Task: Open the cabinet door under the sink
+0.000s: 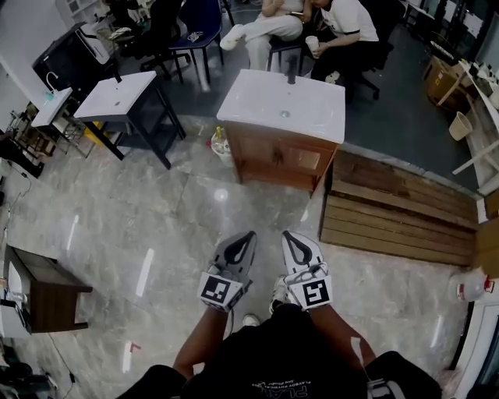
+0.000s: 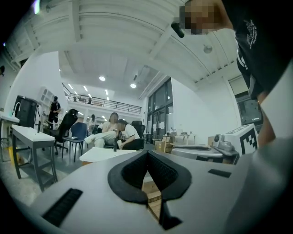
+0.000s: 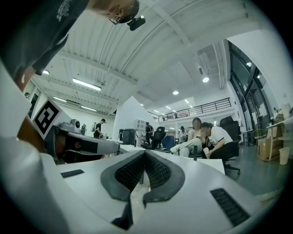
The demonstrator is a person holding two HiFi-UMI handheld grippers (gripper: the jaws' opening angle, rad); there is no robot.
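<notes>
We hold the left claw (image 1: 250, 234) and the right claw (image 1: 286, 234) side by side, low over the grey marble floor (image 1: 140, 226). Both point at the cabinet (image 1: 257, 167) ahead of us and are well apart from it.

In the left gripper view, the left claw (image 2: 147, 152) has its dark pads meeting at the tip. Only a rounded hollow is left behind them, and nothing sits in it; through the gap we see wooden boards farther off. The right claw (image 3: 145, 152) looks the same in the right gripper view, with its tips pressed together and nothing gripped.

The cabinet is brown wood and carries a white sink (image 1: 284, 105) with a dark tap (image 1: 291, 76) at its far edge. Its door (image 1: 269, 157) faces us and looks closed, lying flat with the front, and neither claw touches it.

Just beside the cabinet's lower left corner, a few small containers (image 1: 221, 145) stand on the floor; we cannot tell what they are. A low platform of wooden planks (image 1: 398, 206) lies just beside the cabinet's right side. To the left, apart from the cabinet, stands a white-topped desk (image 1: 121, 95) on dark legs. A small dark side table (image 1: 43, 288) sits at the floor's left edge. Beyond the sink, seated people (image 1: 273, 23) occupy chairs.
</notes>
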